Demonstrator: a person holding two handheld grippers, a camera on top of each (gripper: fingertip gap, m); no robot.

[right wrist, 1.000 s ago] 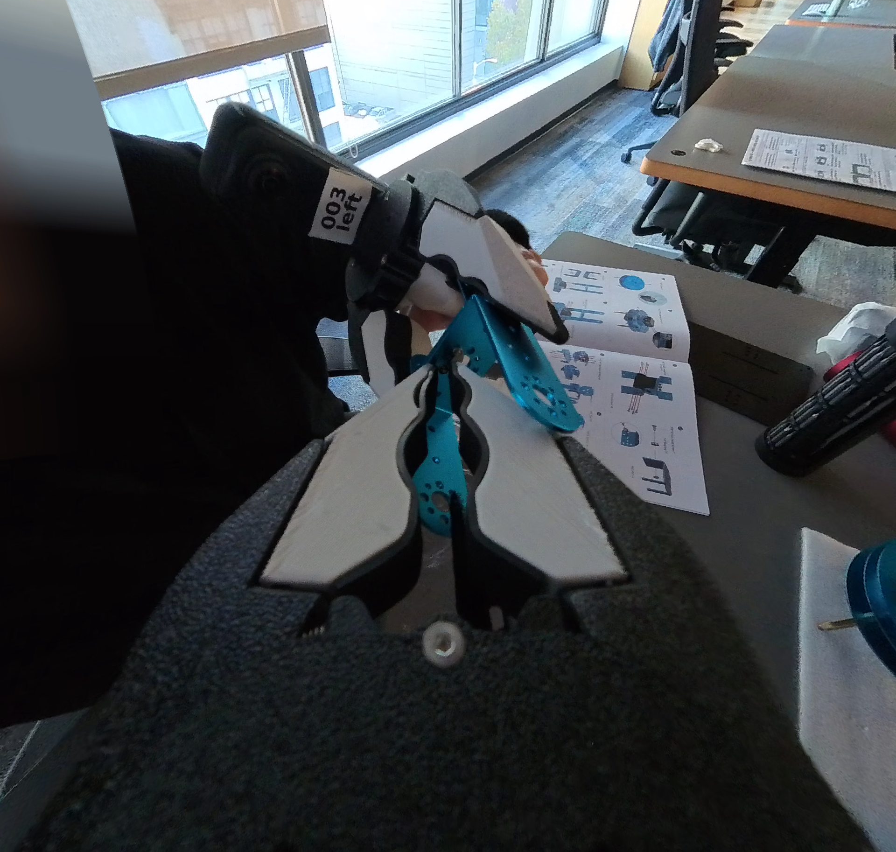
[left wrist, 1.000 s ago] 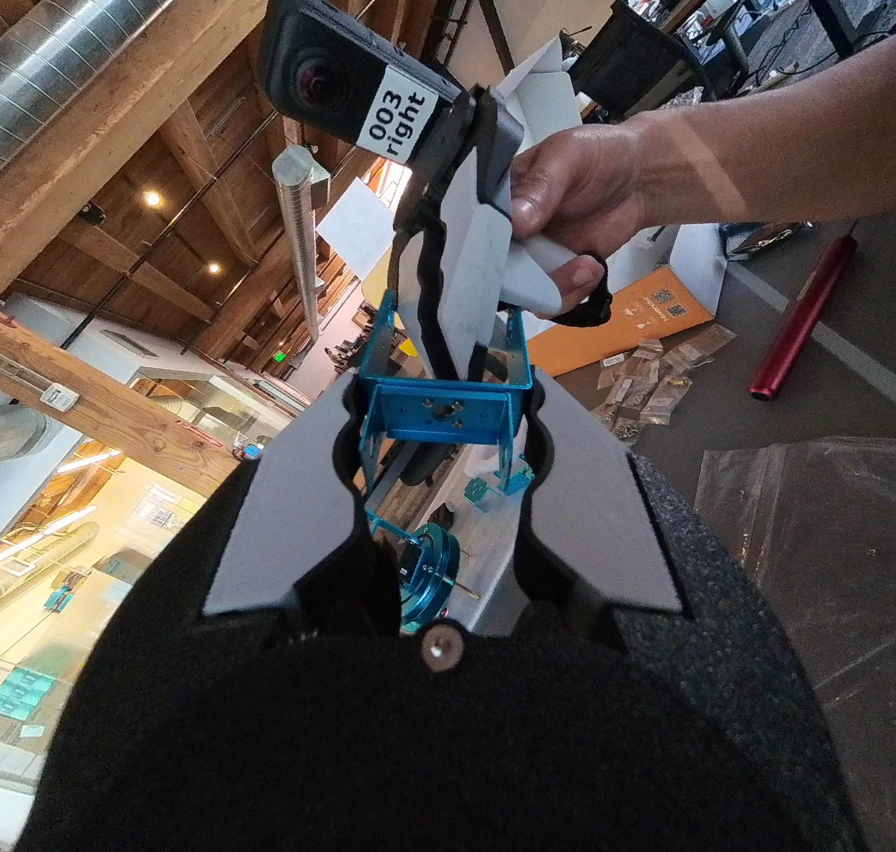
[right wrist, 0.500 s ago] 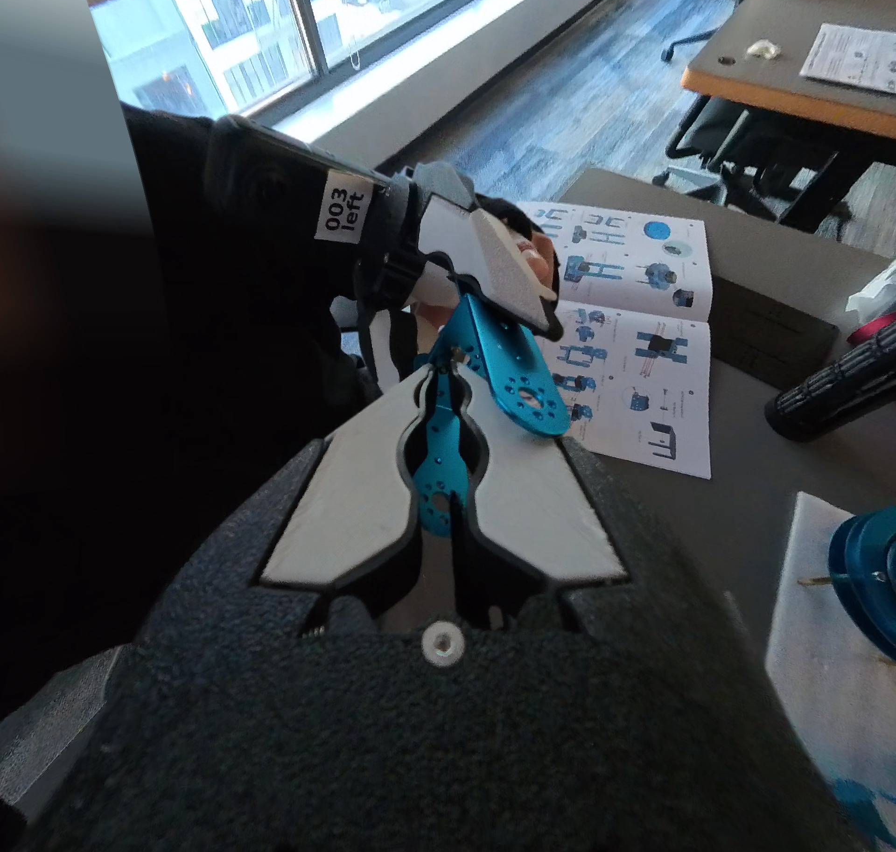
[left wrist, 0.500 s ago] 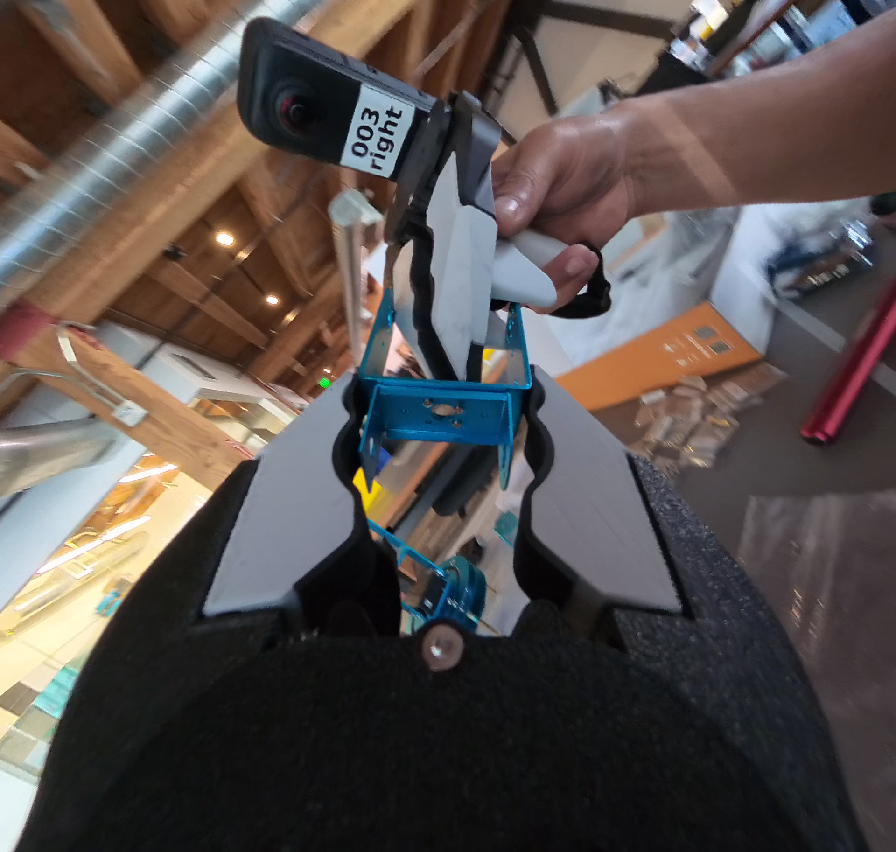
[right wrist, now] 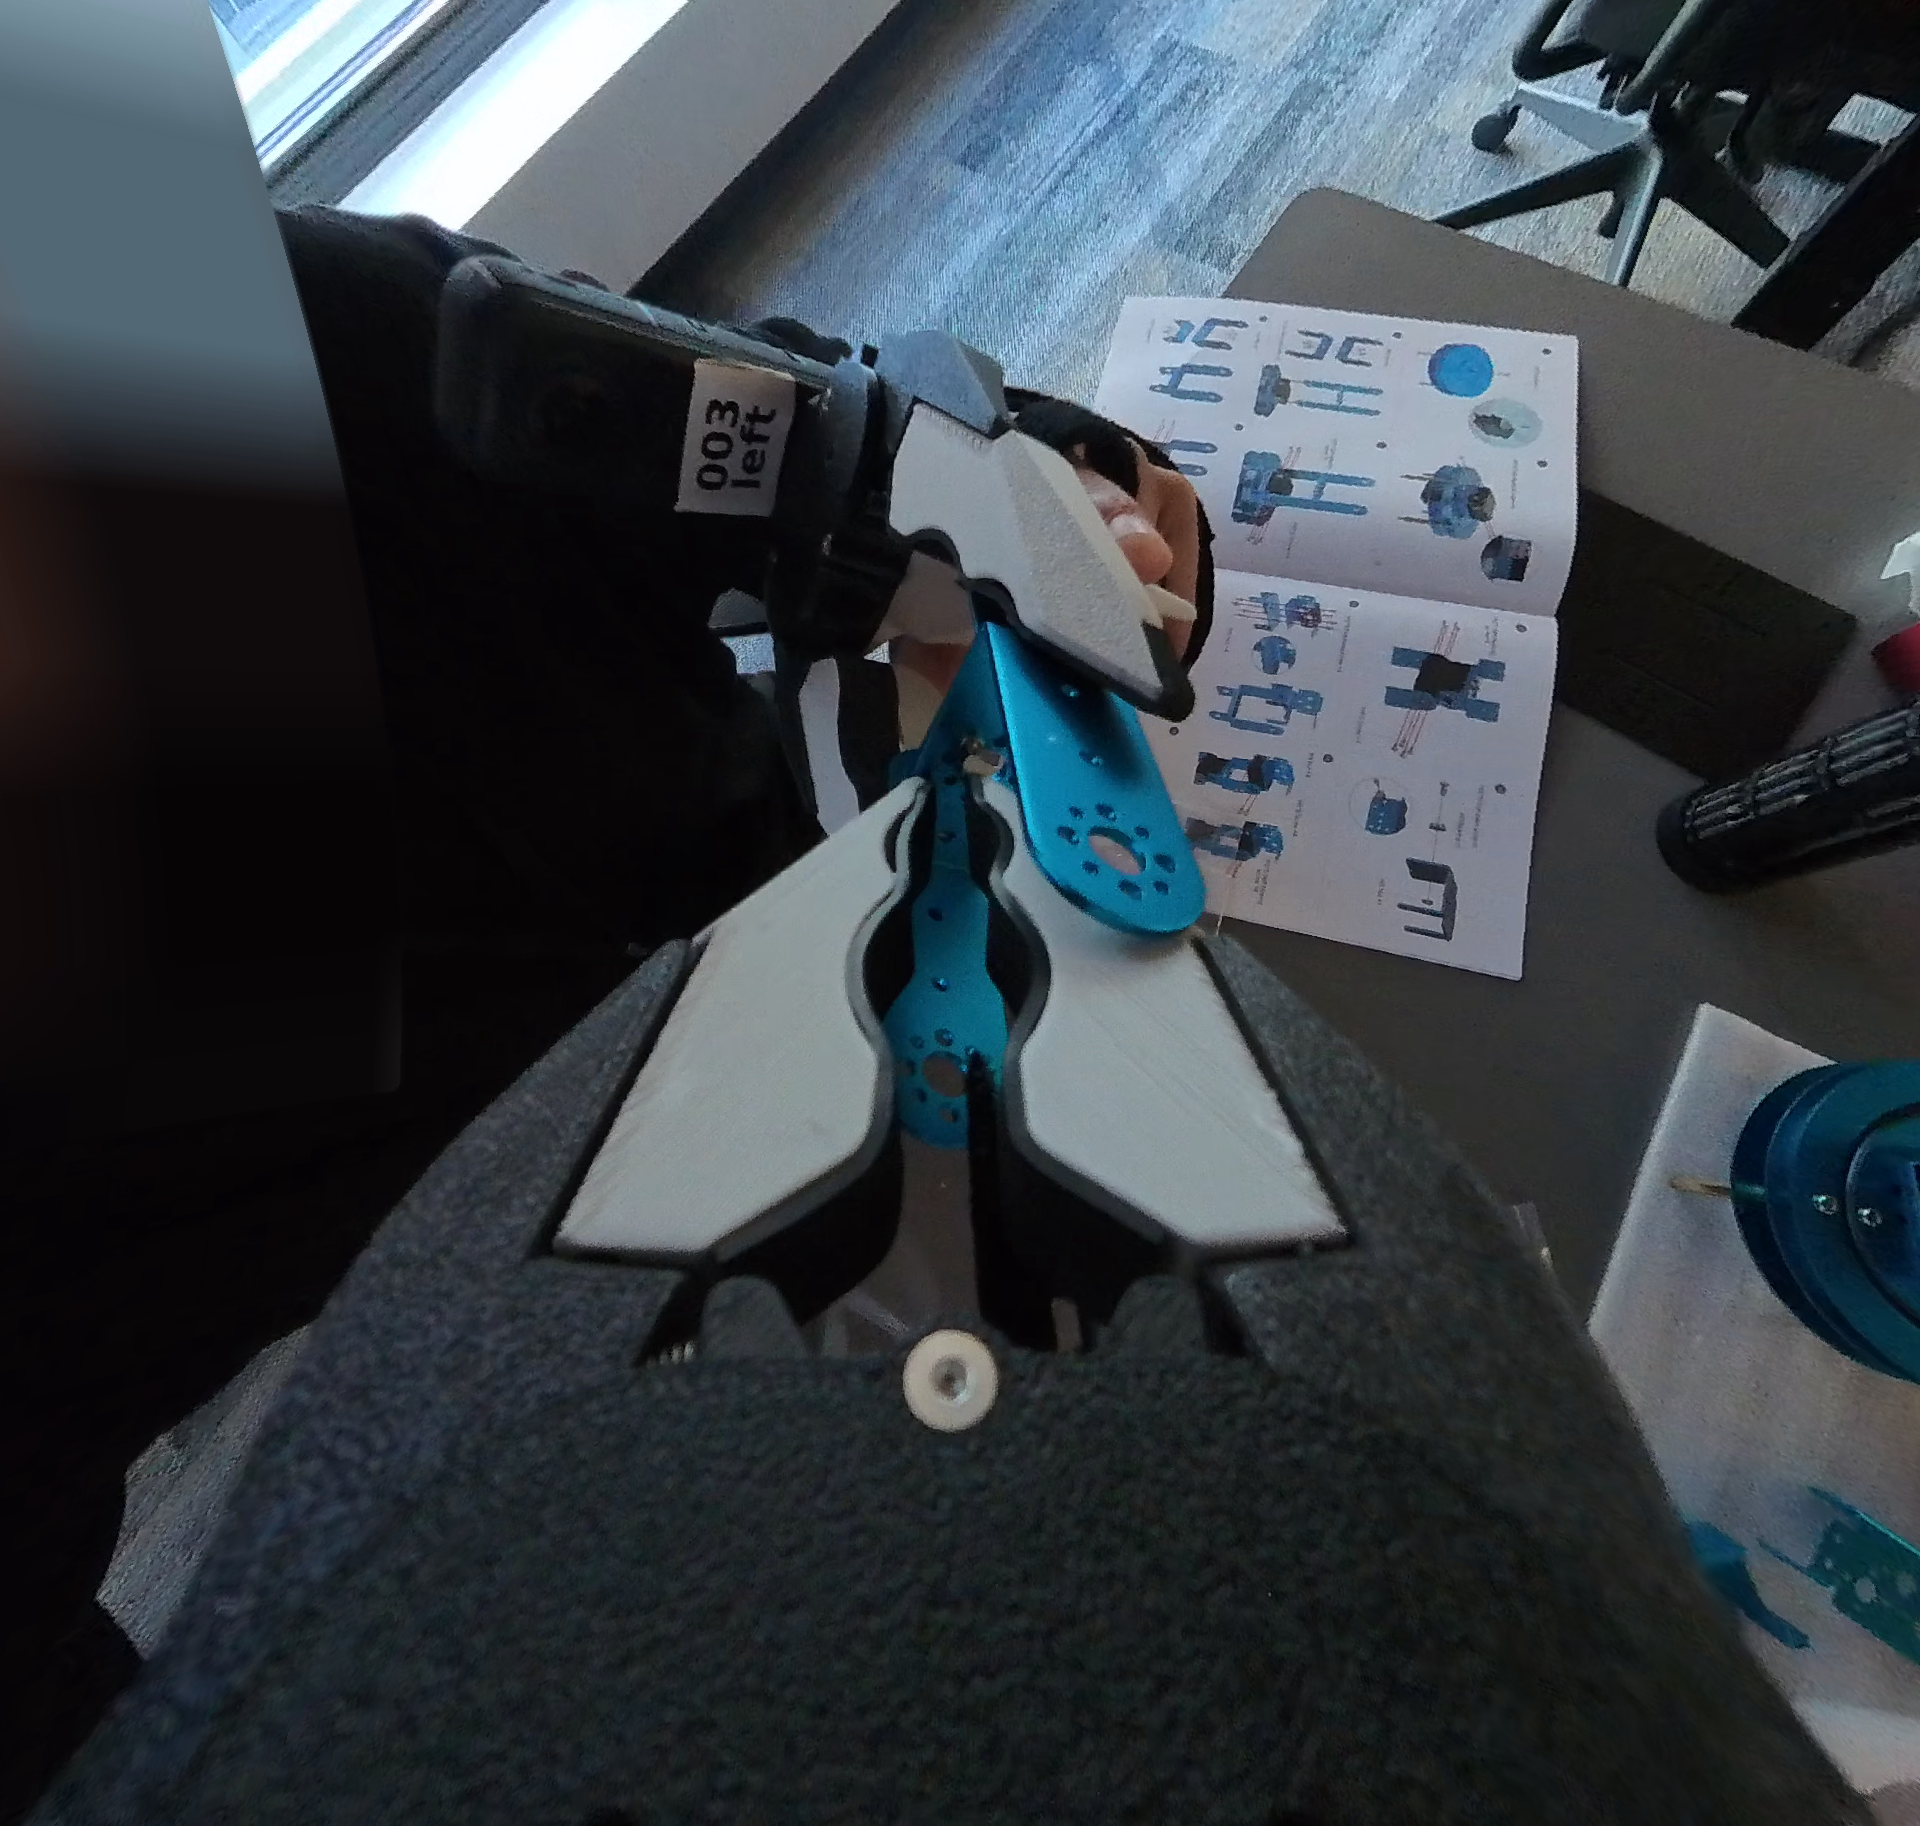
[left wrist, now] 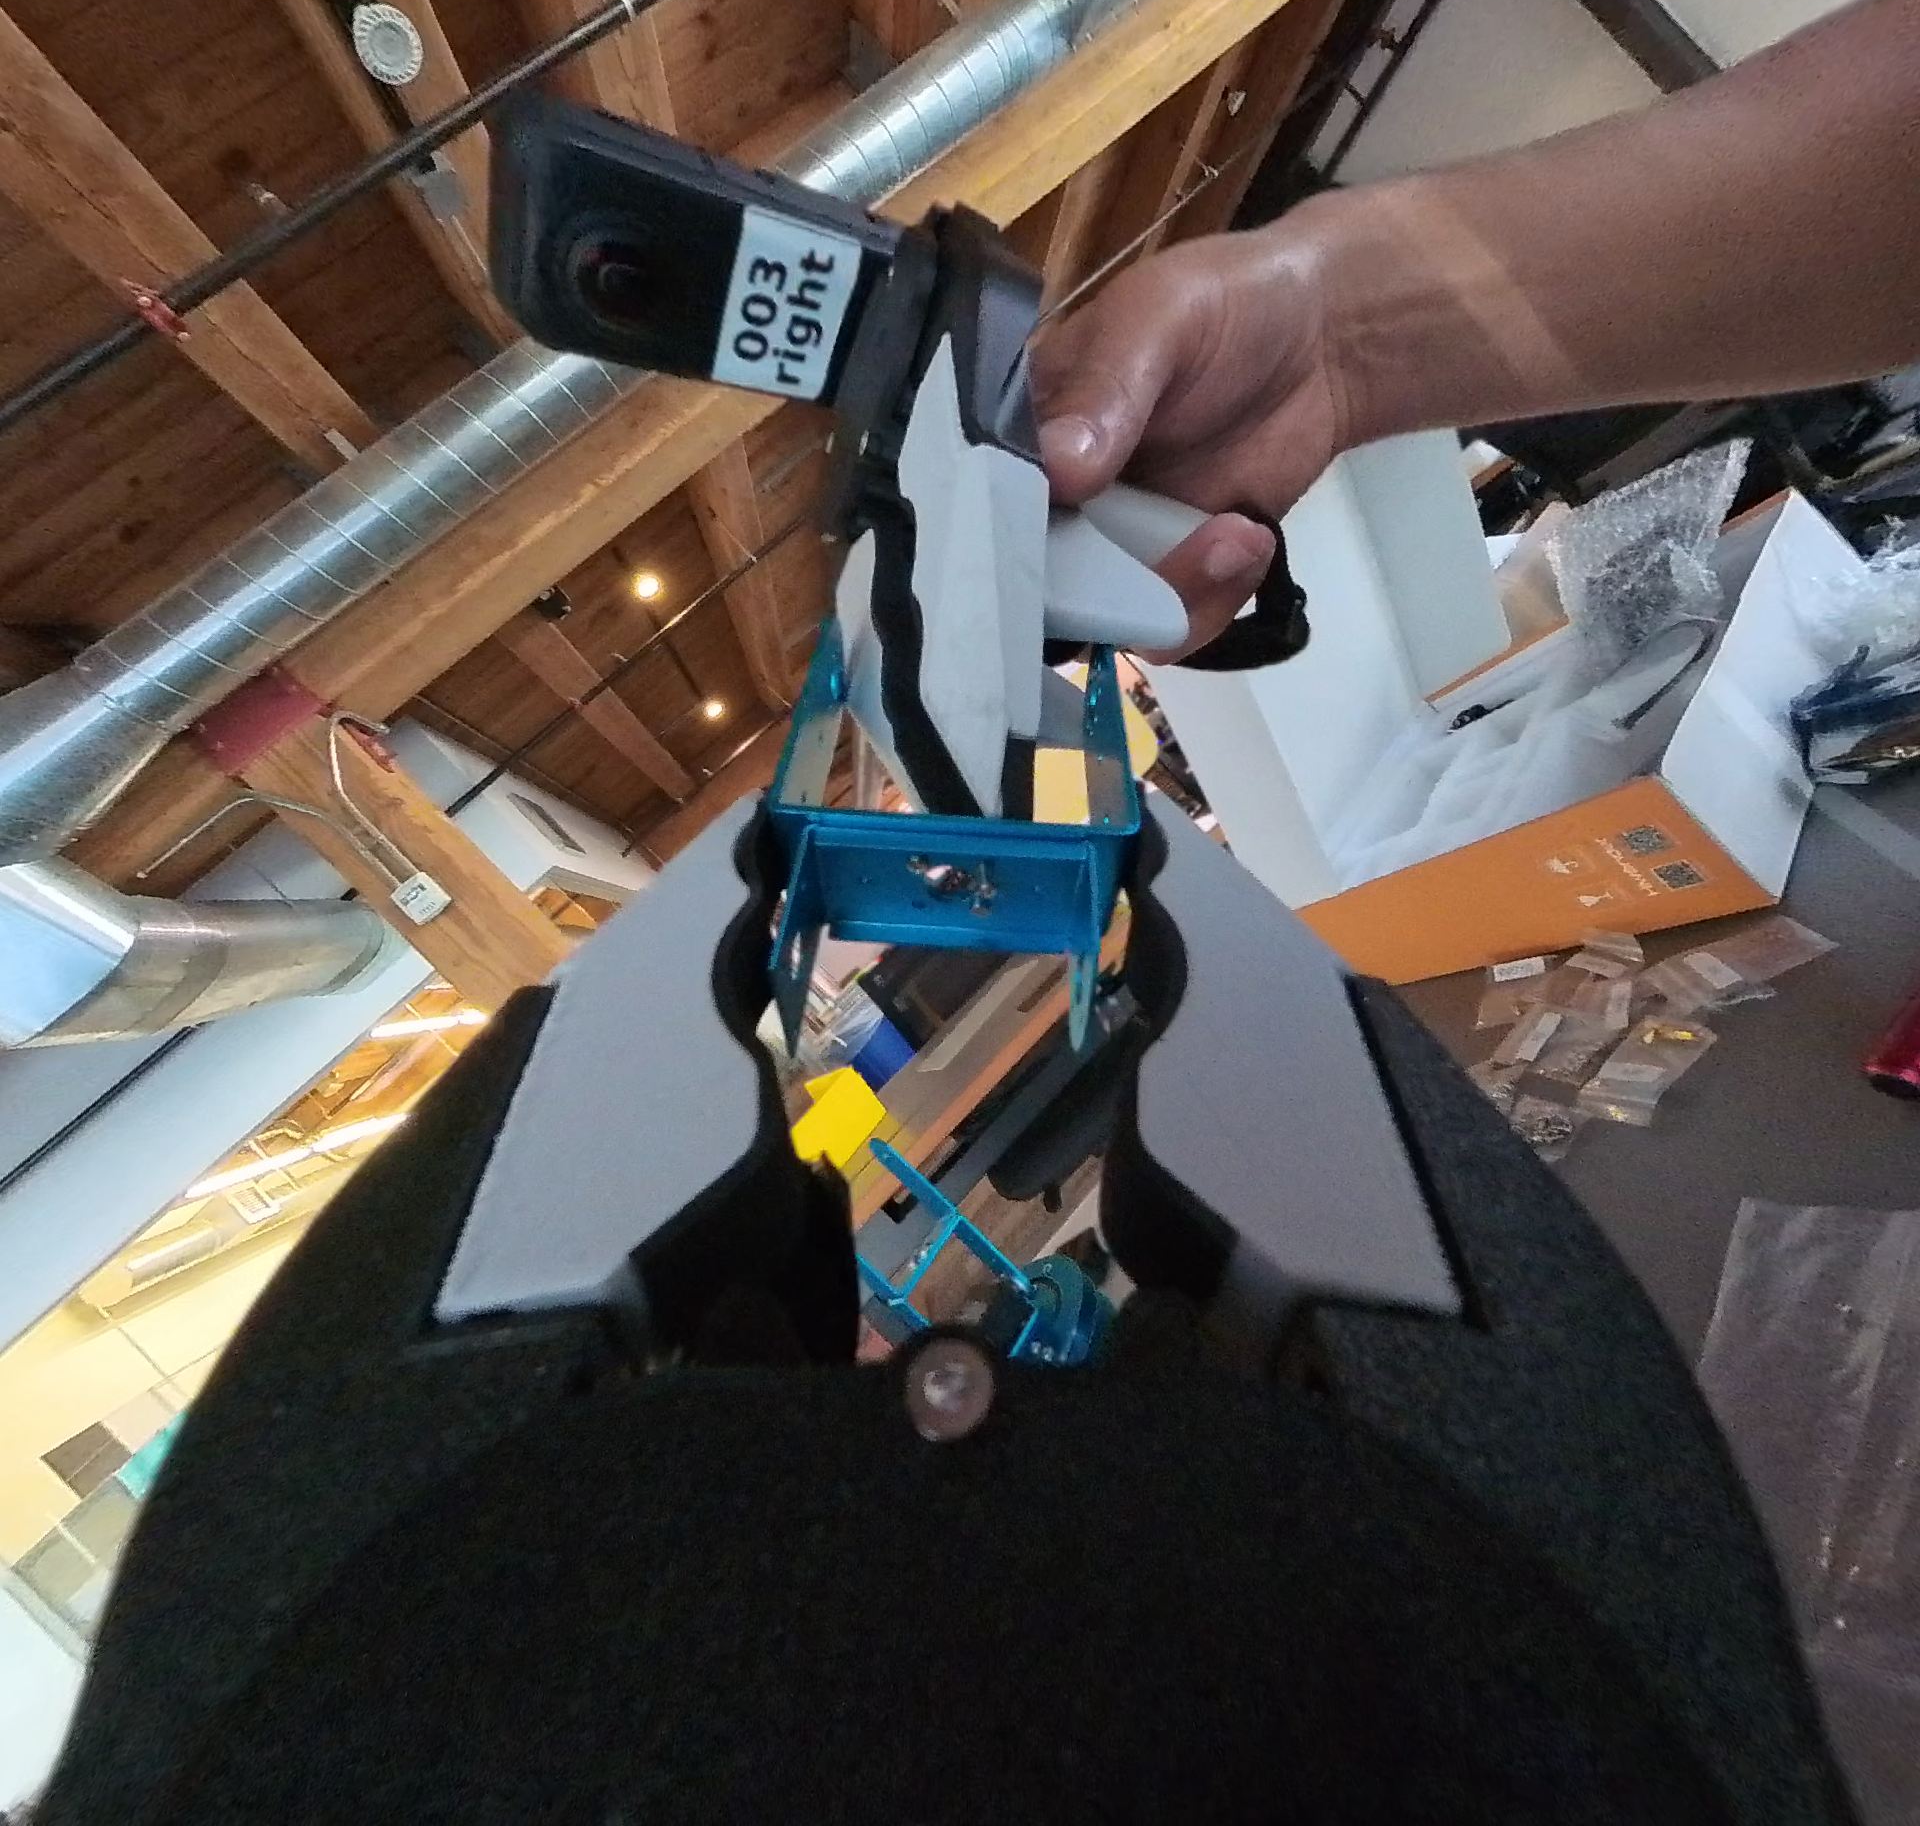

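Left gripper [left wrist: 951, 841]: fingers closed on the flanks of a blue metal bracket [left wrist: 951, 888], held aloft. Right gripper [right wrist: 951, 794]: fingers narrowed onto the same bracket's thin plate. Beyond, an open instruction booklet [right wrist: 1382, 571] lies on the counter [right wrist: 1621, 800].

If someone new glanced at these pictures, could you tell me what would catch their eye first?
Most striking is the bright blue metal bracket held in mid-air at the centre, gripped by both tongs: the left tongs span its flat middle, while the right tongs pinch one perforated arm. Behind it, an open instruction booklet lies on the grey table.
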